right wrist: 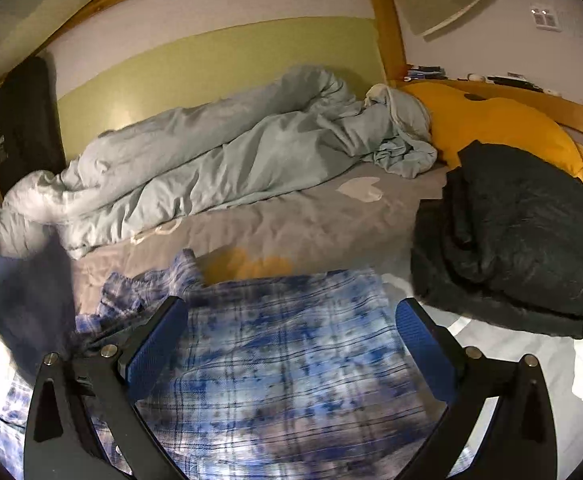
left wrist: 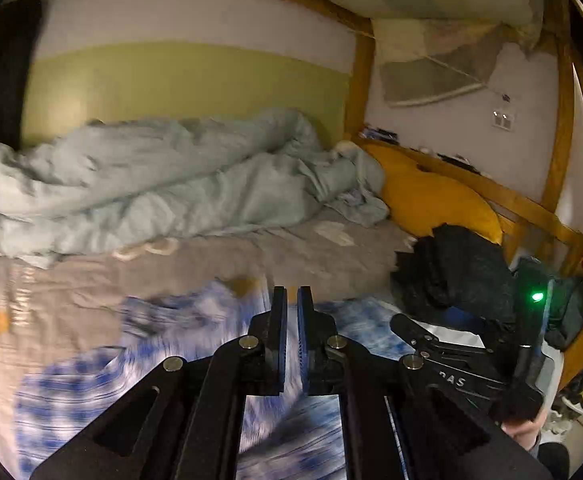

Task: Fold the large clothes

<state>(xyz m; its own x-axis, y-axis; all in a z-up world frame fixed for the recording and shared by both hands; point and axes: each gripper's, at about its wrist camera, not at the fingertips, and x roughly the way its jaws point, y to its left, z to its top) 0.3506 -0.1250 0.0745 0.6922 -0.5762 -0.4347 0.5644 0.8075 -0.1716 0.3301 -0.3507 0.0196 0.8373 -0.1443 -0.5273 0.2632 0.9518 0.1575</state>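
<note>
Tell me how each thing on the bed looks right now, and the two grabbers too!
Left gripper: shut, nothing visibly between its fingers.
Right gripper: open, over the shirt.
Blue plaid shirt: spread on the bed, crumpled at its left.
Light blue duvet: bunched up along the wall.
Dark jacket: piled up, roughly folded.
Yellow pillow: lying at the headboard.

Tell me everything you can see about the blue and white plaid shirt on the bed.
The blue and white plaid shirt looks like thin woven cotton. It lies spread on the grey bedsheet, mostly flat, with a crumpled part at its left. The right hand-held gripper hangs open above it. A dark folded garment lies just to its right.
</note>
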